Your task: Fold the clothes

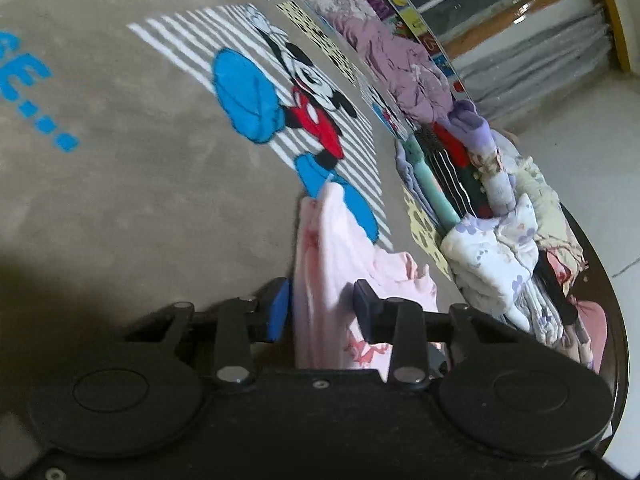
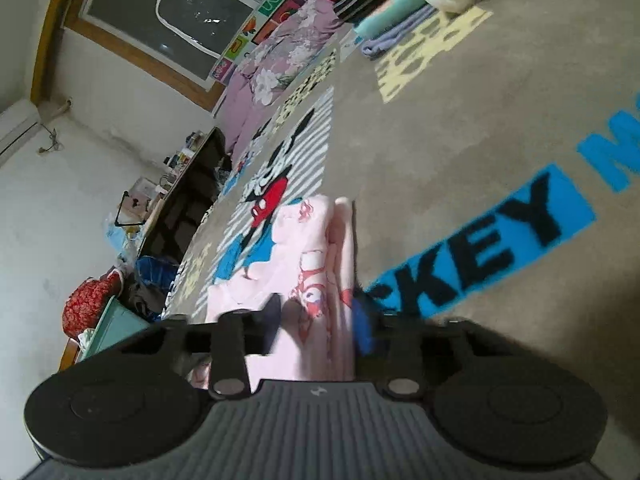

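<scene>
Pink fabric fills the gap of both tools: we hold one pink garment (image 1: 328, 264) between the two grippers, above a grey carpet (image 1: 132, 208). Our left gripper (image 1: 322, 308) points forward along the carpet, and its fingers (image 1: 280, 306) stand on either side of a bunched fold of the garment. They appear clamped on the cloth, with the blue pad at 9 o'clock of the fold and the black finger at 3 o'clock. Our right gripper (image 2: 316, 316) is tilted, its fingers (image 2: 366, 322) likewise closed against the garment, which runs from the jaws toward 12 o'clock. The cloth carries a red printed pattern.

On the carpet, a cartoon mouse print (image 1: 308, 92) on white stripes lies at 12 o'clock of the left gripper, partly covered by the garment's far edge. A stack of folded clothes (image 1: 480, 184) stands at 2 o'clock in the left view, beside the carpet edge. A lilac heap of cloth (image 1: 400, 64) lies farther along the same edge. In the right view, blue lettering (image 2: 492, 248) sits at 2 o'clock, just beside the garment. A low dark shelf (image 2: 184, 200) stands at 10 o'clock, well apart.
</scene>
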A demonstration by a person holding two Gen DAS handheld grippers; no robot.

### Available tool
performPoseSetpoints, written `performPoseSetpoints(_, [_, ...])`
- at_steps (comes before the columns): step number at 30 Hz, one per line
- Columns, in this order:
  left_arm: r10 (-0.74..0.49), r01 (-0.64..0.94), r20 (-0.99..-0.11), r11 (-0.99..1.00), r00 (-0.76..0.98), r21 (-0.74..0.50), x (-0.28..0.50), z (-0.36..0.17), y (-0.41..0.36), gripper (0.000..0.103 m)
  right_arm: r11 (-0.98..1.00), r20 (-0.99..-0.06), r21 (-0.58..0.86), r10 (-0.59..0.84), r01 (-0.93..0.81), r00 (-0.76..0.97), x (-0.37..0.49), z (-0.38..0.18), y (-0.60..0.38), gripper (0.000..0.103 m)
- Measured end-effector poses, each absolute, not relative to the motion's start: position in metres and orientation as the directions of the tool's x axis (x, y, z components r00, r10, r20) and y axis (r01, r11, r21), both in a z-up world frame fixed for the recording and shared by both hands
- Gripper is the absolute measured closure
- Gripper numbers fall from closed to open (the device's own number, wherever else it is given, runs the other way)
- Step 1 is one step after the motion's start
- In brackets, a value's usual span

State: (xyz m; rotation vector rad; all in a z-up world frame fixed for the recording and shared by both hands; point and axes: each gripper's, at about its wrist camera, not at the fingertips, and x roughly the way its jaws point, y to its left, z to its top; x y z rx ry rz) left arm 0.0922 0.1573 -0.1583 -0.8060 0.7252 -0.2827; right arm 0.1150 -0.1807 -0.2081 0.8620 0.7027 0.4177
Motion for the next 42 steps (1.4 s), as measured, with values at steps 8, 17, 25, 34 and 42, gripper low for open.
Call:
performPoseSetpoints(8, [-0.532,0.027,-0.404,0.629,0.744,-0.777,0.088,-0.153,0.163,0.089,0.506,-0.300,0.859,0.629,-0.084,0.717,0.112,-0.209,-0.188,0.090])
performPoseSetpoints(17, [-0.416,0.027,-0.243,0.547,0.876,-0.837,0.047,-0.128,0.242,0.090,0.443,-0.195,0.861,0.742,-0.250,0.641,0.139,-0.159,-0.127,0.090])
performPoseSetpoints(25, [-0.125,-0.033,-0.106,0.482,0.987,-0.876,0.001,-0.119,0.346,0.090,0.356,-0.165,0.833,0.890,-0.424,0.424,0.204,-0.114,0.012,0.090])
performPoseSetpoints(34, [0.187,-0.100,-0.018,0.441,0.982,-0.892,-0.045,-0.119,0.427,0.090,0.246,-0.187,0.795,0.969,-0.555,0.161,0.256,-0.093,0.185,0.090])
performPoseSetpoints(42, [0.382,-0.156,-0.021,0.328,0.924,-0.932,-0.068,-0.137,0.478,0.090,0.140,-0.199,0.793,0.979,-0.592,-0.035,0.253,-0.081,0.303,0.090])
